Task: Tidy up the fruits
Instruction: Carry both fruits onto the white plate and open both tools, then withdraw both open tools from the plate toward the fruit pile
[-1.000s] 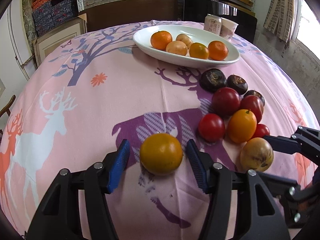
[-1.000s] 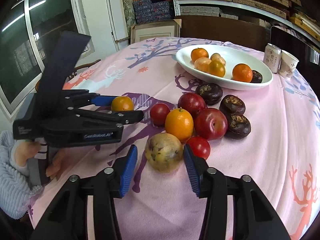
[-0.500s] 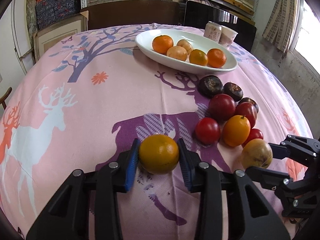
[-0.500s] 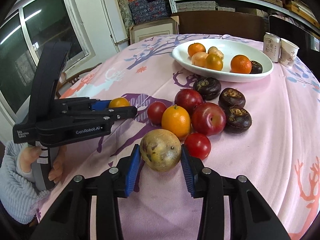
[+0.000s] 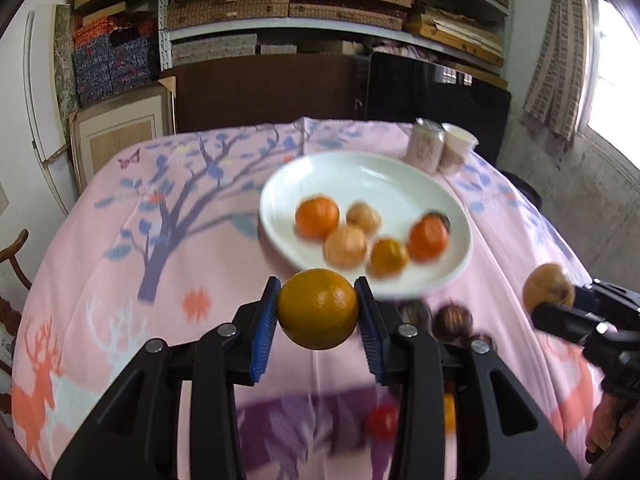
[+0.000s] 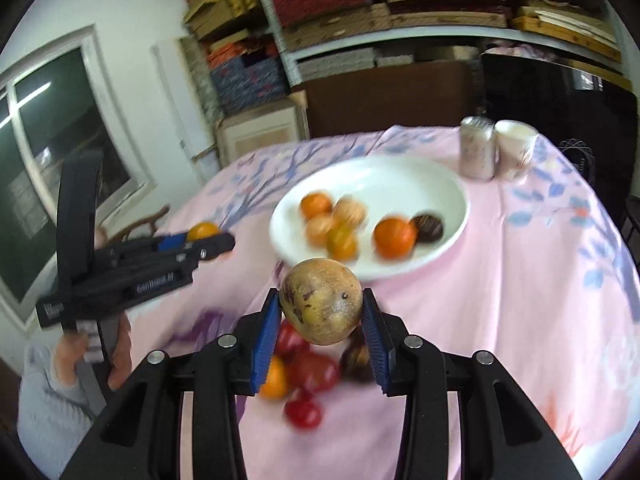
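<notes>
We have both tools clenched and lifted off the desk, left tool [image 5: 318, 312] on an orange [image 5: 318, 309], right tool [image 6: 321, 312] on a speckled fruit [image 6: 321, 302], six fruits already in the plate [image 6: 448, 188], several left on the near desk [image 6: 520, 320].

Glossy white plate [image 5: 400, 184] on a matt printed pink cloth [image 5: 120, 240]; behind the plate, rough woven boxes [image 5: 228, 10] on shelves

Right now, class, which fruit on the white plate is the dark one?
The dark brown fruit at the plate's right side, touching the right-hand orange. Every other fruit there is orange or pale tan.
</notes>
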A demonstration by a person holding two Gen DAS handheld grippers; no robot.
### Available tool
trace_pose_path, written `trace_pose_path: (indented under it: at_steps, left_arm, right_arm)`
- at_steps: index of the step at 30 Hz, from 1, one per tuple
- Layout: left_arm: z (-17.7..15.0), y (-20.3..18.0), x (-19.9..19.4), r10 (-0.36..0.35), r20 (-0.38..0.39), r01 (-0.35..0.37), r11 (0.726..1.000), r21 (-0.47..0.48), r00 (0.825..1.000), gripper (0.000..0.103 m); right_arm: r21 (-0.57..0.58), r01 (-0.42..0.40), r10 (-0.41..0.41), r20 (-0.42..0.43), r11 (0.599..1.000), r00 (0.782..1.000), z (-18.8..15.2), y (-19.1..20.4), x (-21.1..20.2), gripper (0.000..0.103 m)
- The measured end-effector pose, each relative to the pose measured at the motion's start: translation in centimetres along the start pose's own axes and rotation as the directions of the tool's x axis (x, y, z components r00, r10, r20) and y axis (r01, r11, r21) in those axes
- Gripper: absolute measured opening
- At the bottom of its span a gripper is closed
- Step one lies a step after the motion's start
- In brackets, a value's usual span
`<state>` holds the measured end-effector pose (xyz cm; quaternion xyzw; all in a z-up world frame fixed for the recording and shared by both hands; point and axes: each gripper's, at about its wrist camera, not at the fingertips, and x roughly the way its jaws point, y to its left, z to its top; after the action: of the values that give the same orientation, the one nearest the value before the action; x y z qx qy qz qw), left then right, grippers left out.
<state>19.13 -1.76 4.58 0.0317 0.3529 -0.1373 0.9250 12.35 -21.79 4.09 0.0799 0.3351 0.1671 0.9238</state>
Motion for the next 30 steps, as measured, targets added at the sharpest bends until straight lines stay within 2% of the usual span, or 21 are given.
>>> trace_pose_path:
  at_steps: [5,10,11,12,13,14,15,18,20,23,27,30]
  left_arm:
    - [3.2,-0.1,5.0,0.011,-0.015,-0.011,0.999,-0.037,1.0,0.037]
    - [3.5,0.6,9.3,0.008,-0.064,-0.011,0.999,-0.047,0.998,0.038]
    - [3.3,0.7,9.7,0.001,-0.07,-0.004,0.999,-0.042,0.998,0.049]
    - [3.2,0.8,10.0,-0.008,-0.073,0.004,0.999,-0.042,0.997,0.065]
    - [3.0,1.0,10.2,-0.009,-0.069,0.006,0.999,-0.05,0.998,0.072]
    - [2.9,1.2,10.2,-0.003,-0.063,-0.001,0.998,-0.061,0.998,0.081]
    - [2.9,1.4,10.3,-0.001,-0.058,-0.003,0.998,-0.07,0.998,0.081]
    - [2.8,1.6,10.1,-0.009,-0.06,0.004,0.997,-0.081,0.998,0.082]
    - [2.4,1.6,9.3,0.015,-0.05,-0.018,0.997,-0.072,0.999,0.087]
    - [1.4,1.8,7.5,0.025,-0.035,-0.028,0.996,-0.081,0.999,0.092]
    - [0.1,1.9,4.8,0.003,-0.015,-0.005,0.994,-0.111,1.0,0.093]
    - [-1.7,1.5,2.5,0.014,0.001,-0.013,0.995,-0.096,1.0,0.095]
  right_arm:
    - [0.075,0.059,-0.063,0.047,0.995,0.997,5.1,-2.9,4.3,0.041]
    - [0.155,0.054,-0.058,0.02,0.986,0.998,7.3,-5.2,10.3,0.041]
    - [0.159,0.056,-0.059,0.015,0.986,0.998,7.4,-5.5,11.3,0.042]
    - [0.152,0.062,-0.063,0.001,0.986,0.998,7.3,-5.7,12.0,0.042]
    - [0.148,0.064,-0.064,-0.003,0.987,0.998,7.2,-5.9,12.5,0.049]
    - [0.15,0.068,-0.068,-0.003,0.986,0.998,7.0,-6.1,12.7,0.064]
    - [0.16,0.079,-0.081,0.006,0.984,0.997,6.9,-6.5,12.6,0.067]
    - [0.181,0.071,-0.078,0.035,0.981,0.996,6.8,-6.9,11.0,0.067]
    - [0.19,0.062,-0.075,0.063,0.98,0.995,6.6,-6.9,9.5,0.068]
    - [0.193,0.069,-0.09,0.103,0.979,0.991,5.7,-6.5,6.7,0.079]
    - [0.21,0.085,-0.114,0.128,0.974,0.985,1.9,-6.5,3.2,0.084]
    - [0.248,0.107,-0.135,0.098,0.963,0.986,-1.0,-7.1,1.7,0.089]
